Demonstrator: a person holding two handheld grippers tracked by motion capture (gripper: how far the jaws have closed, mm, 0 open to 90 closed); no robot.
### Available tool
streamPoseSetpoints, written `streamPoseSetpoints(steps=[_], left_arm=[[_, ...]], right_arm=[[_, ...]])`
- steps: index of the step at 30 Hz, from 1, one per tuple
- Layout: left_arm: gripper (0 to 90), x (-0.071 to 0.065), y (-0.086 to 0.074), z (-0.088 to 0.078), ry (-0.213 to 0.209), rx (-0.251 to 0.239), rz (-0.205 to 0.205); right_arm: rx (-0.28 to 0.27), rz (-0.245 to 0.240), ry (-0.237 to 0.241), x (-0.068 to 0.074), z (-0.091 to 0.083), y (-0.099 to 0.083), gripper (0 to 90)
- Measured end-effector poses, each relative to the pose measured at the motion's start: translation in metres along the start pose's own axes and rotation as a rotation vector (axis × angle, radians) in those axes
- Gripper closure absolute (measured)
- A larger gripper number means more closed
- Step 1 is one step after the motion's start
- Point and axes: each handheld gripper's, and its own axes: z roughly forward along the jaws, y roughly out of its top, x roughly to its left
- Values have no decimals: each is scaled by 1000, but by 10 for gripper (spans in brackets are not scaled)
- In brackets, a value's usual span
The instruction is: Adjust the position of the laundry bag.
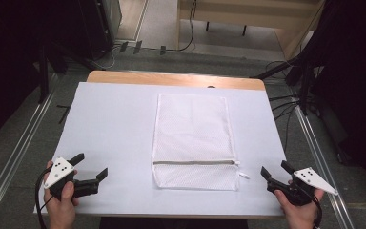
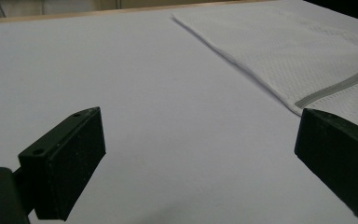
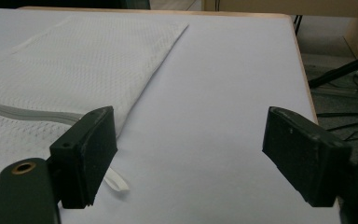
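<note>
On the white sheet point(image 1: 114, 124) that covers your table lies a white mesh laundry bag point(image 1: 193, 133), flat, roughly in the middle, its long side running away from you. Its grey zipper point(image 1: 193, 162) crosses the bag near the end closest to you, and the white pull tab point(image 1: 243, 175) sticks out past the bag's right edge.

Your left gripper point(image 1: 92, 168) sits at the near left of the sheet, well apart from the bag, jaws spread wide with nothing between them. Your right gripper point(image 1: 275, 171) sits at the near right, just beside the pull tab without touching it; its jaws are likewise wide and empty. From the right gripper view, the pull tab point(image 3: 116, 181) lies just behind its left jaw.
</note>
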Motion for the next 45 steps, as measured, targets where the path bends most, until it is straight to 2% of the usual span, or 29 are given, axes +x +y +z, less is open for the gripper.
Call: streamPoseSetpoints(steps=[7,9,11,14,15,16,19,20,26,29,32,35,38,42,45], left_arm=[[21,-10,1,7,-13,18,1],[22,-13,2,9,-25,13,-20],[23,-18,6,15,-41,3,-64],[40,-25,10,21,-25,20,-56],[84,-29,13,26,-4,33,-59],[84,-31,14,28,3,46,-58],[141,-38,21,42,3,77,-73],[141,-43,27,53,23,108,-82],[148,-56,44,87,-8,164,-93],[155,-61,50,111,-6,220,-127],[225,-66,54,132,17,275,-151],[290,-74,55,143,27,300,-125],[362,-79,54,151,11,319,-126],[486,-83,51,159,41,337,-119],[519,-87,49,163,23,341,-125]], right_arm=[[-5,3,2,-1,0,1,228],[-9,5,2,0,0,1,239],[-13,15,10,2,1,1,273],[-13,17,24,3,2,1,290],[-12,14,32,5,2,1,299],[-12,14,32,5,2,1,299],[-6,23,35,7,3,1,315],[-6,23,35,7,3,1,315],[3,31,39,7,5,1,327],[4,31,39,7,5,1,330],[4,34,46,6,4,0,337],[4,41,48,5,3,0,340],[2,37,48,4,3,0,341],[4,36,50,4,3,0,341],[12,40,52,5,4,-1,341]])
